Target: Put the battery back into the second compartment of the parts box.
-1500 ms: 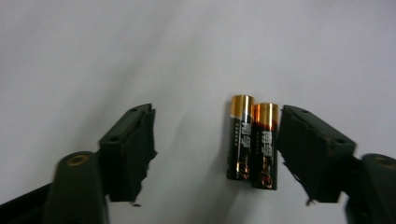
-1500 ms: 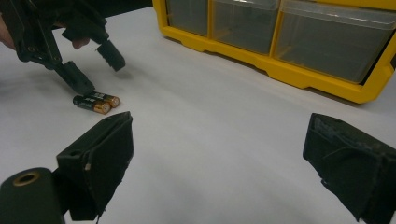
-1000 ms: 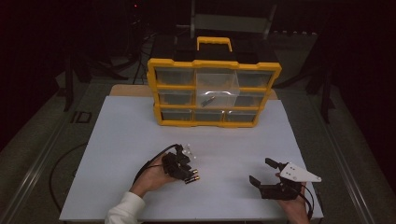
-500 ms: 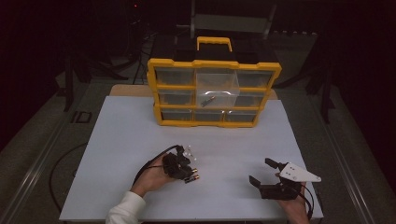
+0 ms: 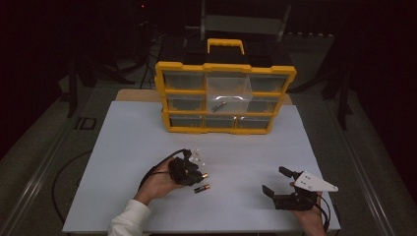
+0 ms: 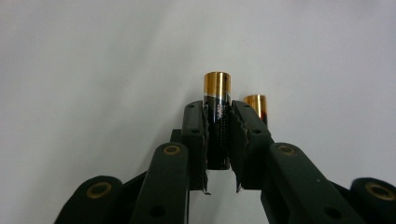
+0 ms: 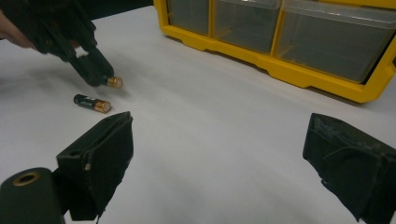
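My left gripper (image 6: 218,111) is shut on a black and gold battery (image 6: 217,116), whose gold end sticks out past the jaws. In the high view this gripper (image 5: 199,173) sits low over the white table, front left of middle. A second battery (image 5: 201,188) lies on the table just beside it, also seen as the loose battery (image 7: 92,103) in the right gripper view. My right gripper (image 5: 274,180) rests at the front right, open, with nothing between its jaws (image 7: 224,140).
A yellow organizer (image 5: 226,93) with clear drawers stands at the back of the white table (image 5: 137,132). Its middle drawer (image 5: 228,87) sticks out, with a small metal piece (image 5: 219,104) below it. Small white bits (image 5: 197,156) lie beyond the left gripper.
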Motion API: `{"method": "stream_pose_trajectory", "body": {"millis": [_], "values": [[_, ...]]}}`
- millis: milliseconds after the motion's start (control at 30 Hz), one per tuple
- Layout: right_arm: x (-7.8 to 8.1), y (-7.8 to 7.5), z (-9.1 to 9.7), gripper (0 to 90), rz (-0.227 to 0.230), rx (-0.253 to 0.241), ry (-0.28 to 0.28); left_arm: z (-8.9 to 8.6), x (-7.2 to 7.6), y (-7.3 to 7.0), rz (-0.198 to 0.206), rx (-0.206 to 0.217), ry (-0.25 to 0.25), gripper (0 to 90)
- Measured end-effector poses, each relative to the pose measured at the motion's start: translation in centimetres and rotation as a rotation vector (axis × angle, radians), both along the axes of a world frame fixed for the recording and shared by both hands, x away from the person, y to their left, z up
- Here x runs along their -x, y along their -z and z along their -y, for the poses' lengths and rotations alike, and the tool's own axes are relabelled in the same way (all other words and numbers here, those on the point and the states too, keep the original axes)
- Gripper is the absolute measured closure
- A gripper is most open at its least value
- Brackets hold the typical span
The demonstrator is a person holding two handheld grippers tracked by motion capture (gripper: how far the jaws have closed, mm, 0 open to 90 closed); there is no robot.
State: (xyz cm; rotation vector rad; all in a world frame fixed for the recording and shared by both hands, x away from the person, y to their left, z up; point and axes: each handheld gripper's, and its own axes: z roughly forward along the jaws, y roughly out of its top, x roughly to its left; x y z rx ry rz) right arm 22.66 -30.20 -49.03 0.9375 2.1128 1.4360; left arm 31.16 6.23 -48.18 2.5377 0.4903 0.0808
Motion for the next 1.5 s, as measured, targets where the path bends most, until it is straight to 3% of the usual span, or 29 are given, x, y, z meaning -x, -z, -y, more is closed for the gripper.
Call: {"method": "stream_pose_trajectory", "body": {"millis": [100, 167, 267, 333, 367, 767, 933, 1067, 1500], "values": [[0.0, 0.0, 0.0, 8.5, 0.0, 0.0, 0.0, -0.6, -0.2, -1.4, 0.028, 0.015, 0.0, 77.7], [0.0, 0.0, 0.0, 8.5, 0.001, 0.0, 0.001, -0.6, -0.2, -1.4, 0.028, 0.015, 0.0, 77.6], [0.0, 0.0, 0.0, 8.5, 0.0, -0.001, 0.0, -1.6, -0.5, -3.9, 0.069, 0.055, -0.008, 77.6], [0.0, 0.0, 0.0, 8.5, -0.001, 0.0, 0.0, -1.6, -0.5, -3.9, 0.069, 0.055, -0.008, 77.6], [-0.1, 0.0, 0.0, 8.5, -0.001, 0.001, -0.002, -2.1, -0.8, -5.1, 0.088, 0.068, -0.011, 77.6], [-0.1, 0.0, 0.0, 8.5, -0.001, -0.001, 0.0, -4.0, -1.7, -9.4, 0.148, 0.123, -0.017, 77.6], [0.0, 0.0, 0.0, 8.5, -0.001, -0.001, 0.0, -4.5, -2.0, -10.9, 0.166, 0.128, -0.013, 77.7], [-0.1, 0.0, 0.0, 8.5, -0.001, -0.004, -0.001, -5.1, -2.5, -12.9, 0.189, 0.157, -0.012, 77.6], [-0.1, 0.0, 0.1, 8.5, 0.001, -0.005, 0.001, -5.4, -4.0, -17.8, 0.254, 0.169, -0.024, 77.6]]}}
